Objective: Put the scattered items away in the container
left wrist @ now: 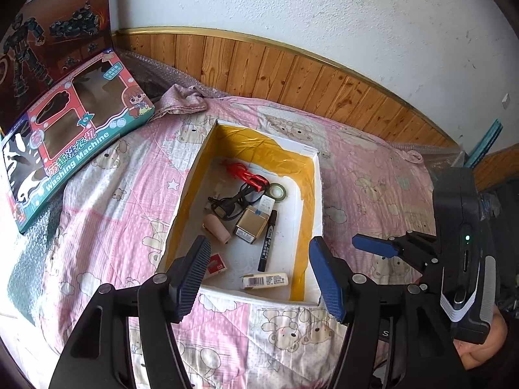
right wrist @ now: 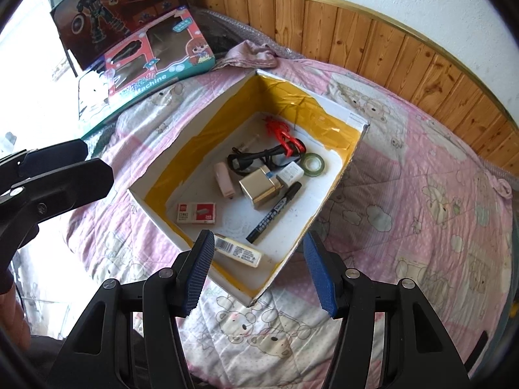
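Hovering over the box [left wrist: 313,194], left gripper [left wrist: 259,278] and right gripper [right wrist: 259,269] hold fingers apart, empty; marker [left wrist: 267,241] lies inside.

a box [left wrist: 316,194] sits on a quilt [left wrist: 373,194] before a panelled wall [left wrist: 292,74], two toy cartons [left wrist: 74,136] behind it to the left. inside lie a marker [left wrist: 267,240], a tape roll [left wrist: 277,191], a cable [left wrist: 233,202] and an eraser [left wrist: 264,281] nearest the front wall.
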